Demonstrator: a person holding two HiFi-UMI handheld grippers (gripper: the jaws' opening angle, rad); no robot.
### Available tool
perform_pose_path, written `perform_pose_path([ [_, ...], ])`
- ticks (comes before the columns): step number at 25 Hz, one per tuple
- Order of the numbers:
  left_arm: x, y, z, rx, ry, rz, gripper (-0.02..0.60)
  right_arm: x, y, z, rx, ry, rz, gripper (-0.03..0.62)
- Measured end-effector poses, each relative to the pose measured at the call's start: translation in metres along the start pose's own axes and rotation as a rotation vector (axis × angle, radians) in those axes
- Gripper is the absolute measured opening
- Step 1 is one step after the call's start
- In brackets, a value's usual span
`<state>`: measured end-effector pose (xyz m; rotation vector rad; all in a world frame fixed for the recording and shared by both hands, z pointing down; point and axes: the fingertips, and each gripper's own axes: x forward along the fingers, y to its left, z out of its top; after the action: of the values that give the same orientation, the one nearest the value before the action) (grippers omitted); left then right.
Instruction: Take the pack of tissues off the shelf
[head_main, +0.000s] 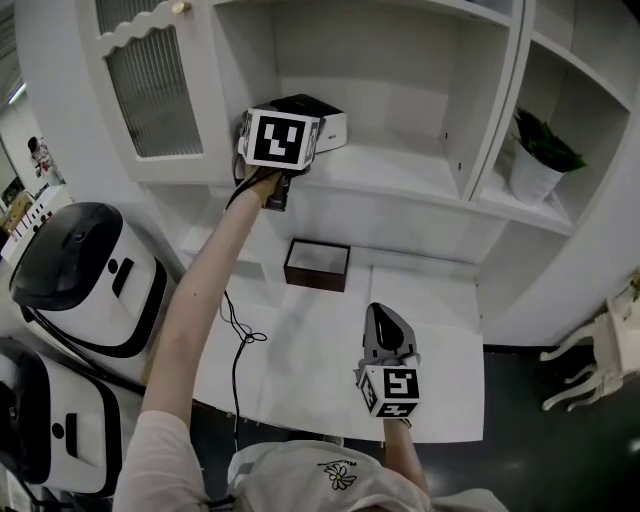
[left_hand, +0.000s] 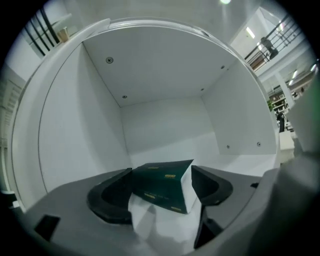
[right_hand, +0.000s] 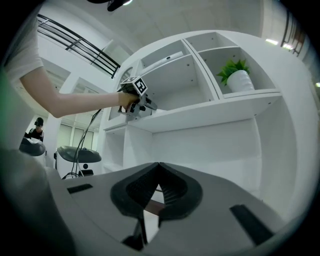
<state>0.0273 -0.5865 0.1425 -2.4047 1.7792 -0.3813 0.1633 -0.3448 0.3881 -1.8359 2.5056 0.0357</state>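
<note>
The pack of tissues (head_main: 322, 122), dark green on top with white sides, lies at the front of the middle shelf (head_main: 400, 170). My left gripper (head_main: 298, 128) reaches up to it, its marker cube hiding most of the jaws. In the left gripper view the pack (left_hand: 167, 192) sits tilted between the two dark jaws, both pressing its sides, so the left gripper (left_hand: 161, 171) is shut on it. My right gripper (head_main: 386, 322) hangs low over the white table (head_main: 300, 350) with its jaws together and nothing held; the right gripper (right_hand: 159, 165) also shows shut in its own view.
An open brown box (head_main: 317, 264) stands on the table under the shelf. A potted plant (head_main: 540, 158) fills the right-hand compartment. A glass cabinet door (head_main: 150, 90) stands open at the left. Black-and-white appliances (head_main: 85, 270) and a cable (head_main: 240, 340) lie left; a white chair (head_main: 600, 350) right.
</note>
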Motion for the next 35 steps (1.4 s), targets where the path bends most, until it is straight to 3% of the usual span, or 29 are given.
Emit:
perform_pose_path([
  [5, 0.002, -0.017, 0.003, -0.100, -0.017, -0.068, 0.367, -0.005, -0.007, 0.003, 0.002, -0.002, -0.006, 0.003],
  [12, 0.027, -0.023, -0.010, -0.186, 0.088, -0.095, 0.367, -0.006, -0.021, 0.006, 0.011, -0.009, -0.018, 0.003],
  [17, 0.036, -0.017, -0.018, -0.212, 0.098, -0.119, 0.368, -0.002, -0.027, 0.000, 0.026, 0.001, -0.014, 0.003],
  [22, 0.037, -0.018, -0.018, -0.149, 0.109, -0.171, 0.368, 0.003, -0.031, -0.005, 0.044, 0.015, -0.012, 0.003],
  [25, 0.032, -0.013, -0.019, -0.142, 0.131, -0.136, 0.367, 0.007, -0.030, -0.005, 0.043, 0.017, -0.004, 0.003],
  [31, 0.013, -0.001, -0.014, -0.008, 0.124, -0.010, 0.358, 0.012, -0.023, 0.000, 0.033, 0.006, 0.017, 0.003],
  [35, -0.010, 0.005, -0.006, -0.025, 0.036, 0.080, 0.255, 0.012, -0.019, 0.003, 0.032, 0.000, 0.029, 0.003],
])
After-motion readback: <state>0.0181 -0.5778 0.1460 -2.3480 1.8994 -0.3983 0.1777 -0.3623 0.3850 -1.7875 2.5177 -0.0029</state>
